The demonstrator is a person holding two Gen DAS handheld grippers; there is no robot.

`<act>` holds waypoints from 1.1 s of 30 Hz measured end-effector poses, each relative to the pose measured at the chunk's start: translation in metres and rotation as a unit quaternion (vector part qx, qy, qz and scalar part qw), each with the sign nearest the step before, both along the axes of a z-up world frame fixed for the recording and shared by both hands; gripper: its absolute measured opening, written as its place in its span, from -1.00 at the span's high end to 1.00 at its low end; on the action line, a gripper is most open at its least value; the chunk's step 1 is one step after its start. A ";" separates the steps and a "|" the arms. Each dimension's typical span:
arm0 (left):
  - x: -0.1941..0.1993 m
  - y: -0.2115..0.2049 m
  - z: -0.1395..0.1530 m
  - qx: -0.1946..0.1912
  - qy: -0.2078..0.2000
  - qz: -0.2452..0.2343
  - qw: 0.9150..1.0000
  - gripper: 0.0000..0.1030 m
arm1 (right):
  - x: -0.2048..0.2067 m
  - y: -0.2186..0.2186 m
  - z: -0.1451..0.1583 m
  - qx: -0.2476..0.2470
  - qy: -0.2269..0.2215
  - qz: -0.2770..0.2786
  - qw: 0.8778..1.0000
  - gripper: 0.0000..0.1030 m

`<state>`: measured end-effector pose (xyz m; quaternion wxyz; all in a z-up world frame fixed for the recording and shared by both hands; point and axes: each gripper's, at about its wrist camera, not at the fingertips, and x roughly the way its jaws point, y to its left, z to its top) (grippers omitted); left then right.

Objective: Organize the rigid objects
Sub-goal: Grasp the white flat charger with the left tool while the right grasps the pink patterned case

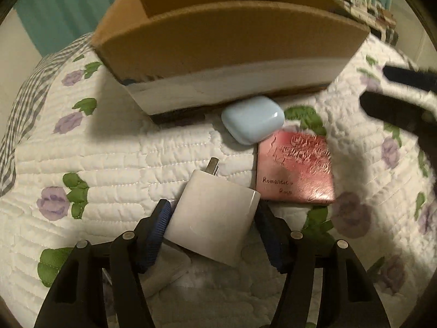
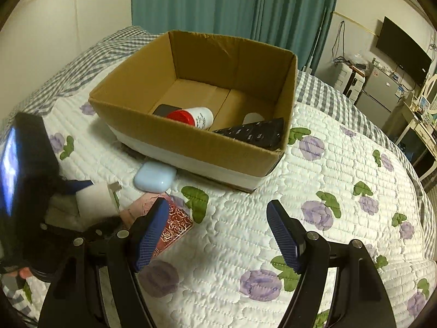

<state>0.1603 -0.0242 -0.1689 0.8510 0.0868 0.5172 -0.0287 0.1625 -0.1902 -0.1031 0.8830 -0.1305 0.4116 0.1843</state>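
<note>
White charger (image 1: 213, 218), metal plug exposed

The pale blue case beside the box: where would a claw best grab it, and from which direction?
Probably across its narrow width, on the two long smooth sides, coming straight down from above. The pale blue case lies flat on the quilt, its far edge tucked against the cardboard box, and the pink booklet sits at its near corner, so side approaches look crowded. The open right claw is free.
</note>
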 end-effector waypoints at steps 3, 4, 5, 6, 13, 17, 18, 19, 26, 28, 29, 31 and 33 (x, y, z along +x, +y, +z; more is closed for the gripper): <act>-0.006 0.006 0.014 -0.011 -0.028 0.013 0.999 -0.19 | -0.001 0.002 -0.003 0.002 0.001 0.009 1.000 -0.43; -0.007 0.010 0.021 -0.015 -0.042 0.022 0.999 -0.16 | -0.002 0.003 -0.004 0.003 0.002 0.014 1.000 -0.43; -0.008 0.012 0.026 -0.019 -0.051 0.029 0.998 -0.13 | -0.002 0.005 -0.006 0.004 0.004 0.019 1.000 -0.43; -0.008 0.016 0.031 -0.024 -0.061 0.038 0.997 -0.11 | -0.002 0.007 -0.008 0.005 0.008 0.025 1.000 -0.43; -0.002 0.039 0.043 -0.045 -0.070 0.071 0.994 -0.05 | -0.008 0.039 -0.046 -0.031 0.047 0.080 0.995 -0.43; -0.005 0.035 0.036 -0.048 -0.062 0.065 0.995 -0.05 | -0.011 0.054 -0.064 -0.043 0.055 0.099 0.993 -0.43; -0.005 0.035 0.035 -0.050 -0.061 0.065 0.995 -0.05 | -0.011 0.055 -0.064 -0.038 0.059 0.102 0.992 -0.43; -0.004 0.036 0.035 -0.052 -0.060 0.065 0.995 -0.05 | -0.011 0.058 -0.066 -0.039 0.065 0.106 0.991 -0.43; -0.006 0.035 0.035 -0.054 -0.058 0.065 0.995 -0.05 | -0.019 0.064 -0.072 -0.067 0.034 0.112 0.991 -0.02; -0.005 0.036 0.034 -0.053 -0.058 0.065 0.995 -0.05 | -0.023 0.061 -0.058 -0.067 0.002 0.109 0.992 0.26; -0.003 0.036 0.034 -0.052 -0.057 0.065 0.995 -0.05 | -0.024 0.059 -0.053 -0.062 -0.009 0.107 0.992 0.41; -0.003 0.035 0.033 -0.049 -0.057 0.064 0.995 -0.05 | -0.024 0.054 -0.041 -0.054 -0.035 0.093 0.994 0.46; 0.000 0.036 0.029 -0.056 -0.048 0.061 0.995 -0.04 | -0.017 0.050 -0.038 -0.052 -0.040 0.084 0.994 0.47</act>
